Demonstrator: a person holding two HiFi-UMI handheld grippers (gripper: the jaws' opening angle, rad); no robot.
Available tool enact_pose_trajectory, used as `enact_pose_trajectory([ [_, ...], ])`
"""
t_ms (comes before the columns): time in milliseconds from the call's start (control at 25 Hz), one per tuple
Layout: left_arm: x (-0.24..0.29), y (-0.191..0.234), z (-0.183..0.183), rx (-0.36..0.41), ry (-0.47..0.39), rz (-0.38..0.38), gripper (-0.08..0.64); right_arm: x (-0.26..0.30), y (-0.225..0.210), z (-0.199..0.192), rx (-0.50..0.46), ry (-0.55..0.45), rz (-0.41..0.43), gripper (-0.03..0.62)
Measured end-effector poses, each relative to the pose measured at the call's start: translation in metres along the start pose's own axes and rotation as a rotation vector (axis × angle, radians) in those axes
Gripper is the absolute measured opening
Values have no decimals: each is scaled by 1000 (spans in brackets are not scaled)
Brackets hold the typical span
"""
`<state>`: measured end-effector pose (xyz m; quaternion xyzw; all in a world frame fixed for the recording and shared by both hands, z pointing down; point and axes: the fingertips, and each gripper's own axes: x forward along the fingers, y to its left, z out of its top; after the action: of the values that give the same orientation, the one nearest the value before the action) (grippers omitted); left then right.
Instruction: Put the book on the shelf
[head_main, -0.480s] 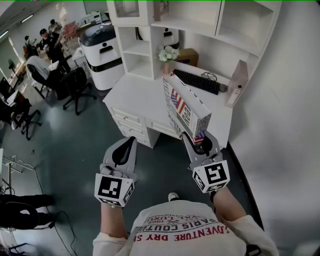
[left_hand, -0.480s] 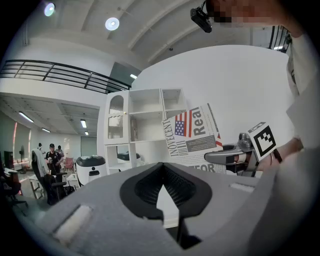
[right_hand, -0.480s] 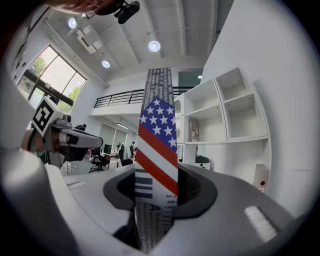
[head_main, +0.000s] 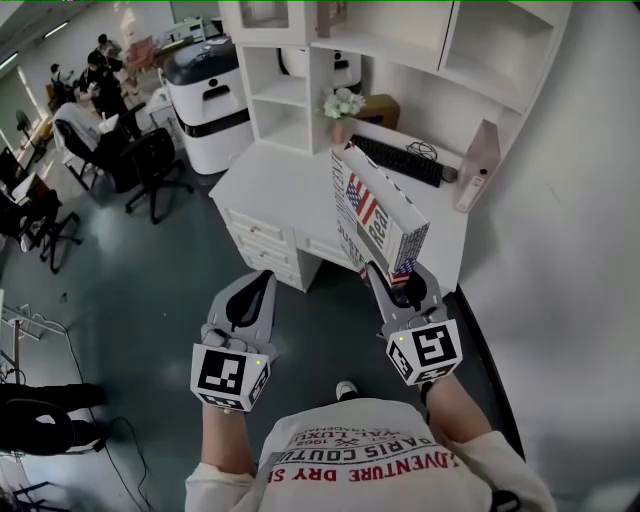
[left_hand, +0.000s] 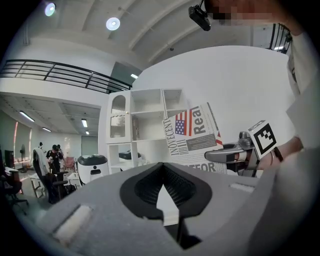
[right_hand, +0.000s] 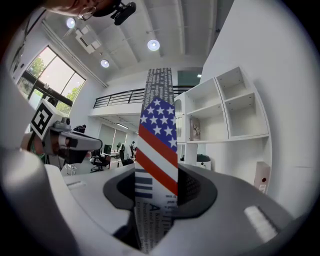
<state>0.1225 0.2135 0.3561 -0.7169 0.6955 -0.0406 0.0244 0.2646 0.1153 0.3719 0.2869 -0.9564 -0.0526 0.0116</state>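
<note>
A: Where is the book (head_main: 378, 205)?

B: In the right gripper (head_main: 403, 283). The gripper's 2 jaws are clamped on the book's lower end, with a pad pressing each face. The right gripper view shows the narrow edge, with its stars and stripes, rising straight up out of them.

A: So it is not on the shelf?

B: No. The person holds it in the air at the near edge of the white desk (head_main: 268, 190), leaning up and away towards the shelf unit (head_main: 283, 95) that stands on the desk. The cover is newspaper print with an American flag (the left gripper view shows large letters beside the flag).

A: And the left gripper (head_main: 262, 282)?

B: It carries nothing. Its jaws meet at the tips and only an empty oval gap shows behind them. It is level, beside the right gripper but apart from it, over the dark floor in front of the desk drawers.

A: What is on the desk?

B: A black keyboard (head_main: 395, 160) lies towards the back, and a vase of pale flowers (head_main: 343, 108) stands just left of it, by the open shelf compartments. To the left of the desk stands a white and black machine (head_main: 205, 95), and near that a black office chair (head_main: 150, 165).
</note>
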Motion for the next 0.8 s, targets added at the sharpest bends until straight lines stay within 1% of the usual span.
enact_pose_trajectory([
  [80,-14,7,-4,-5,4,3,5,-1,12,0,11,0,-7,149],
  [240,-37,23,-17,-6,25,7,5,3,35,-3,-4,8,-15,149],
  [400,-42,43,-26,-13,38,19,5,20,44,-6,10,9,-17,149],
  [480,-39,54,-31,-11,46,25,5,32,44,-7,18,5,-12,149],
  [600,-25,69,-32,19,43,40,5,58,40,-10,23,-7,0,149],
  [720,0,85,-31,23,24,35,5,90,29,-13,27,-19,6,149],
  [800,21,100,-36,25,30,32,5,115,19,-16,33,-22,-2,149],
])
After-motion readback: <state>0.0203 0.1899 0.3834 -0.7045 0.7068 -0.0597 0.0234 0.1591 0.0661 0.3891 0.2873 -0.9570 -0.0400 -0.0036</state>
